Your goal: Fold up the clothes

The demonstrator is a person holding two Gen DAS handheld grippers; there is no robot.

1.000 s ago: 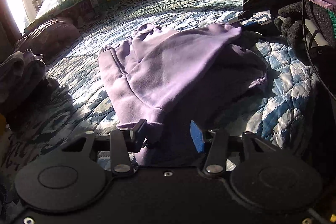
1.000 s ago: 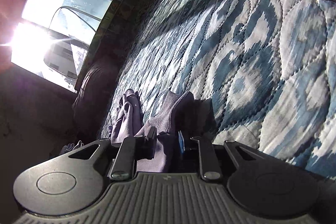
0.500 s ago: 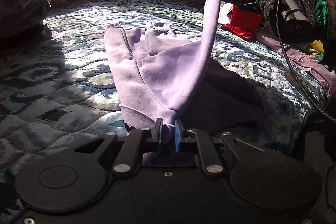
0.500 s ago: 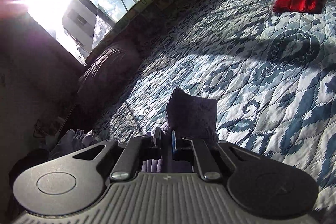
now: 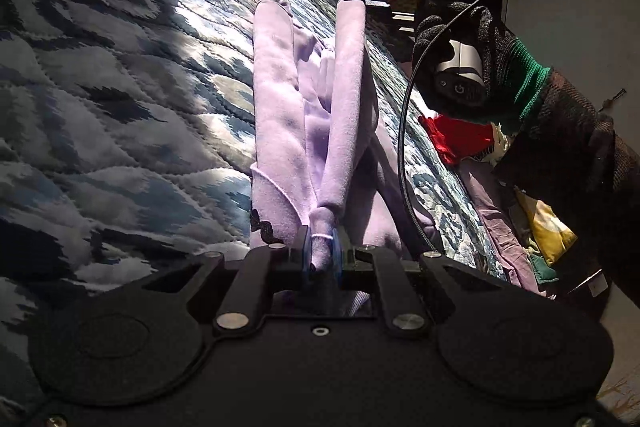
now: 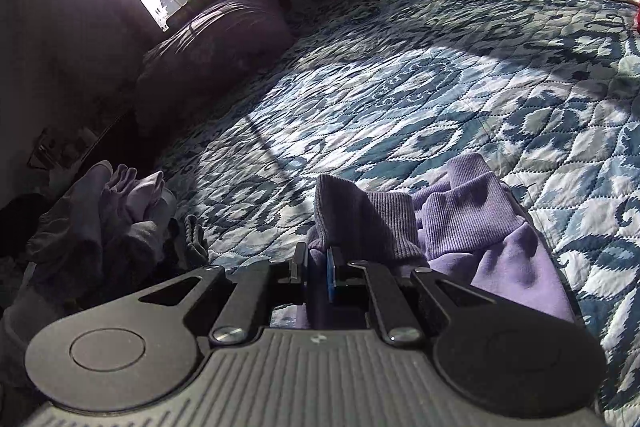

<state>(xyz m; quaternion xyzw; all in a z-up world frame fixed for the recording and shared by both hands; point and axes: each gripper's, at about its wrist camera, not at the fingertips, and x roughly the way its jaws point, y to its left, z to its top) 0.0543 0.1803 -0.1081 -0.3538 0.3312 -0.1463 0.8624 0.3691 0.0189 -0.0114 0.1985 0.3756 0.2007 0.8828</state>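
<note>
We pinch the lilac garment [image 5: 340, 99] at both ends: our left gripper [image 5: 320, 259] clamps one end, our right gripper [image 6: 318, 267] clamps a ribbed cuff [image 6: 360, 219]. The garment stretches between them above the quilt [image 5: 120, 107], its bulk lying on it.

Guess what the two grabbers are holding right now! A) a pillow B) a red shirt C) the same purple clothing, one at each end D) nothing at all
C: the left gripper is shut on one end of the purple garment, and the right gripper is shut on its ribbed cuff, so the fabric stretches between them above the quilt.
</note>
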